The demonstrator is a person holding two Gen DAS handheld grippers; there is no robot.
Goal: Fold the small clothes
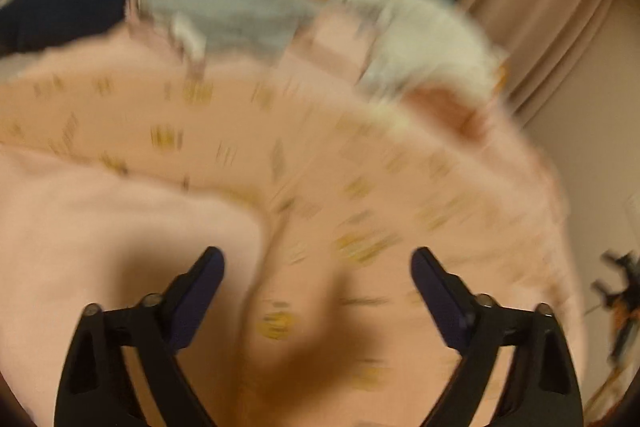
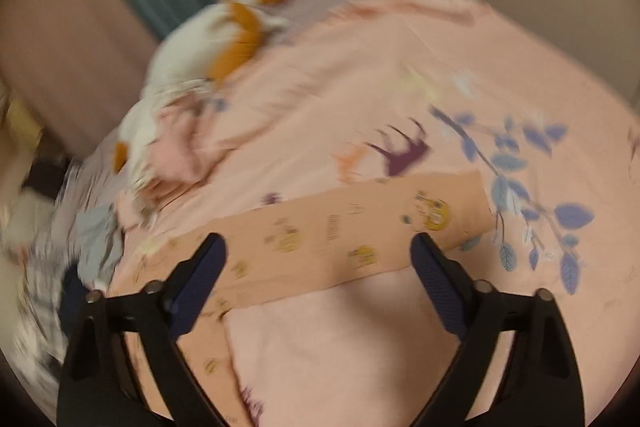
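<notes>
On the pink bedsheet (image 2: 360, 75), a peach printed garment (image 2: 340, 231) flat, long axis left-right, beneath both grippers' wide, empty jaws.

Peach garment (image 2: 352, 231) with little yellow prints lies flat on the pink sheet (image 2: 320, 75), one strip stretched sideways. Pretty blurry though.

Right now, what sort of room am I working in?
Most likely a bedroom: a bed under a pink printed bedsheet, heavy curtains behind it, and loose clothes piled along its edge.
</notes>
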